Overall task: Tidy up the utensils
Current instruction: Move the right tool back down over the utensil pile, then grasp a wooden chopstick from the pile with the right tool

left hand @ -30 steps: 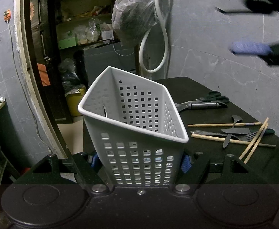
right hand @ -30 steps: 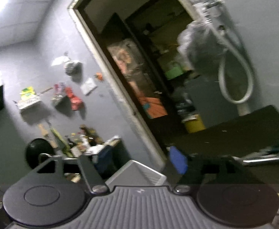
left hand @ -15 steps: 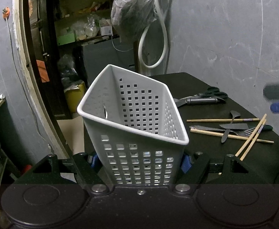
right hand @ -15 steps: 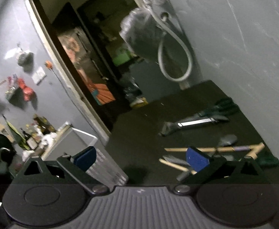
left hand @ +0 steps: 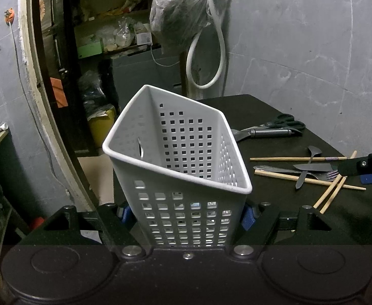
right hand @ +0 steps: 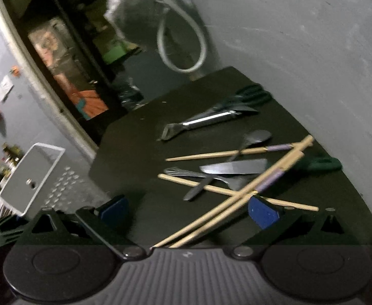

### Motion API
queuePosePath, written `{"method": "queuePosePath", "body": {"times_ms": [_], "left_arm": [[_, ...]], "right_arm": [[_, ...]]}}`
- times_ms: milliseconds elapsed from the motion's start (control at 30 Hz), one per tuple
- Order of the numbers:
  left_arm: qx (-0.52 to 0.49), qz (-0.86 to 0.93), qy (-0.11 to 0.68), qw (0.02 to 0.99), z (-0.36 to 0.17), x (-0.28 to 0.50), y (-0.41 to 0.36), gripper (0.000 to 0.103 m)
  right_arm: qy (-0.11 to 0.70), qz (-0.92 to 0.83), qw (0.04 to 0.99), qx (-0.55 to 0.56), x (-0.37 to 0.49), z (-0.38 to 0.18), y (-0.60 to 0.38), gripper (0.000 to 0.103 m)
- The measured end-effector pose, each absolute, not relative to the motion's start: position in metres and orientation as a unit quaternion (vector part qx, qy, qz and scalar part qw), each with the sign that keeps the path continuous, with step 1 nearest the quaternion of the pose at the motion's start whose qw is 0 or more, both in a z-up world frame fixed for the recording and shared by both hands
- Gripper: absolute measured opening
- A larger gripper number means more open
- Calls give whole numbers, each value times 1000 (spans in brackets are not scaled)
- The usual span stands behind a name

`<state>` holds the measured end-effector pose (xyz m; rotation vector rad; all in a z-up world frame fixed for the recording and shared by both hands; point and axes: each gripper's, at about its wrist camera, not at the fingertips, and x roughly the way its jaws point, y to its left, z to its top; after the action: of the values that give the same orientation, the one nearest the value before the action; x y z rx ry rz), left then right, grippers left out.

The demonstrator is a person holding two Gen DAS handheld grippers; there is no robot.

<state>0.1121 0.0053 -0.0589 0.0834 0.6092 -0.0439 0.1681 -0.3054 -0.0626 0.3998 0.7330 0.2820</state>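
Here, the right gripper (right hand: 188, 212), jaws wide and empty, hovers over the chopsticks (right hand: 239, 198), which run lengthwise between them; the left gripper (left hand: 186, 214) clamps the basket (left hand: 175, 162).

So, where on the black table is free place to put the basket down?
Bare tabletop lies left of the peeler and chopsticks, toward the table's left edge, and between the right gripper's open jaws. Crowded: the right side, where chopsticks, knife, fork and spoon overlap. The left gripper holds the basket.

White perforated basket (left hand: 186, 167) tilted, clamped at base, chopsticks (right hand: 226, 200), knife (right hand: 234, 169), fork (right hand: 198, 174) scattered on black table (right hand: 140, 137)
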Motion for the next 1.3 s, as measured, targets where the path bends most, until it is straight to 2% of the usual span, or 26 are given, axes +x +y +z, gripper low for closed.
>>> {"method": "queuePosePath", "body": {"times_ms": [367,633,867,1167,1300], "left_arm": [[41,-18,301,953,-59,110,7,77],[49,-18,304,951,-59,110,6,77],[60,-21,307,949,-58,110,3,77],[61,-20,307,949,-58,110,2,77],[60,-21,307,950,-58,110,1,77]], "right_arm": [[335,82,904,253,191,-94,-342,102],[300,78,902,300,199,-118,-354,89],[268,84,884,373,201,-141,-364,70],[270,60,878,391,208,-154,-362,23],[266,53,877,397,201,-155,-362,20]]}}
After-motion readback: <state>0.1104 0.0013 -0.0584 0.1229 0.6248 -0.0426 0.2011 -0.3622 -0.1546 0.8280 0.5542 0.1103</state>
